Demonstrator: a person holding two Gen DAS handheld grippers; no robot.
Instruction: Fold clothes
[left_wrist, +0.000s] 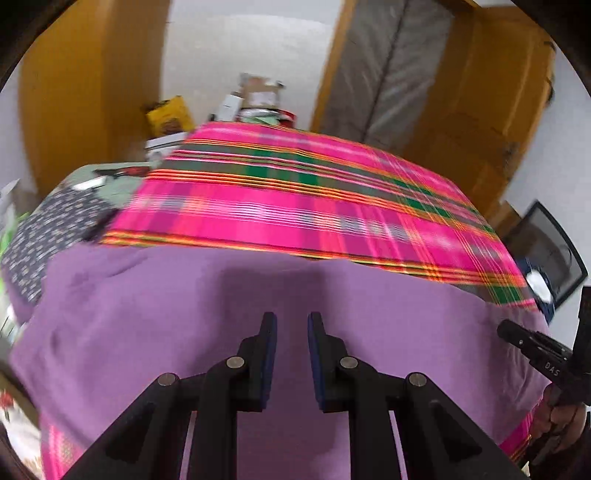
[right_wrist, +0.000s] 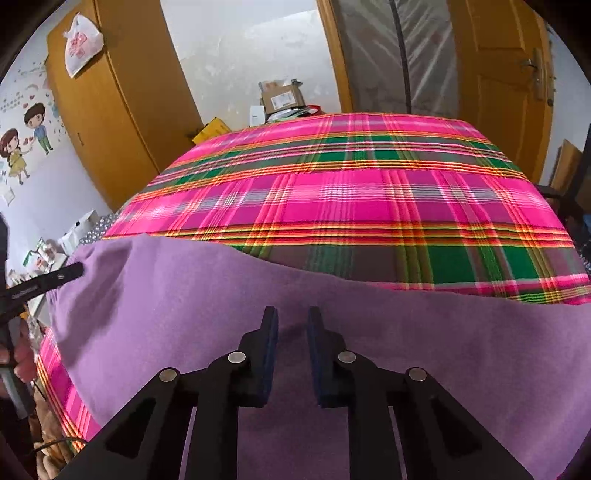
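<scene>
A purple garment lies spread flat over the near part of a bed covered by a pink and green plaid sheet. My left gripper hovers over the middle of the purple cloth, jaws a little apart, with nothing between its blue pads. My right gripper stands the same way over the cloth, narrowly open and empty. In the left wrist view, the right gripper's black body shows at the right edge. In the right wrist view, the left one shows at the left edge.
A dark patterned garment lies at the bed's left side. Cardboard boxes and a yellow bag stand beyond the far edge. Yellow wardrobe doors and a wooden door line the walls. A dark chair sits to the right.
</scene>
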